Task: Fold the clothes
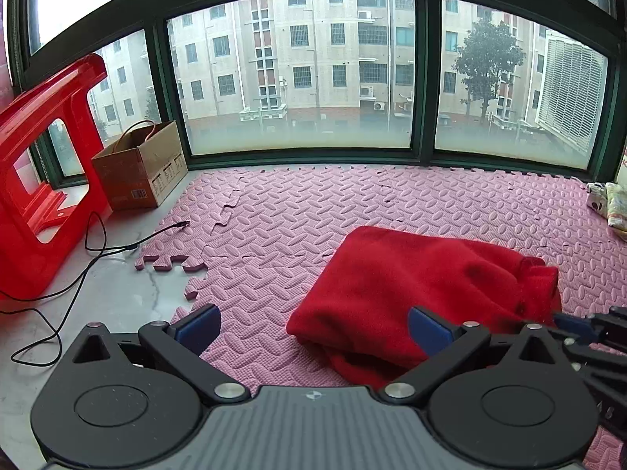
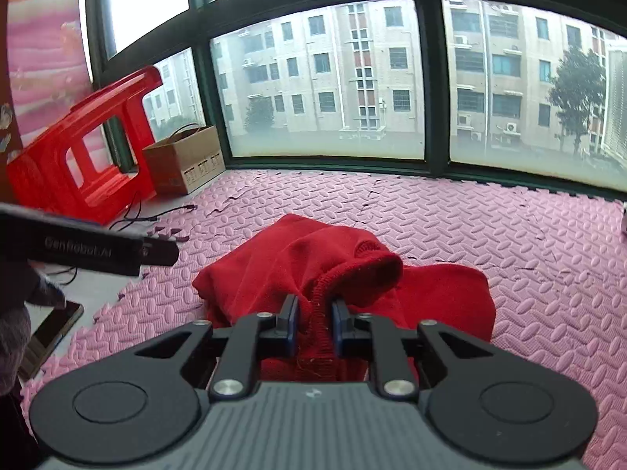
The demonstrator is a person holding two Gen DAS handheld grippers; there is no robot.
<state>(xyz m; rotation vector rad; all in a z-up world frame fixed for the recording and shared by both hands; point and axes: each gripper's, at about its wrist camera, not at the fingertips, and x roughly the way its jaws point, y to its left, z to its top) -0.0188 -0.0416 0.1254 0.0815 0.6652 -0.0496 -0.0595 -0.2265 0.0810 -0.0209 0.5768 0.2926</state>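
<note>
A red knit garment (image 1: 411, 286) lies partly folded on the pink foam mat (image 1: 274, 227). My left gripper (image 1: 313, 327) is open and empty, low over the mat at the garment's near left edge, its right finger over the cloth. My right gripper (image 2: 313, 321) is shut on the garment's ribbed hem (image 2: 317, 313) and holds that edge bunched up above the rest of the garment (image 2: 313, 258). The right gripper also shows in the left wrist view (image 1: 588, 333) at the garment's right end.
A red plastic stool (image 1: 43, 180) lies tipped at the left by a cardboard box (image 1: 145, 164), with a black cable (image 1: 94, 258) on the bare floor. Patterned cloth (image 1: 611, 203) lies at the far right. Windows run along the back. A tablet (image 2: 51, 333) lies at the left.
</note>
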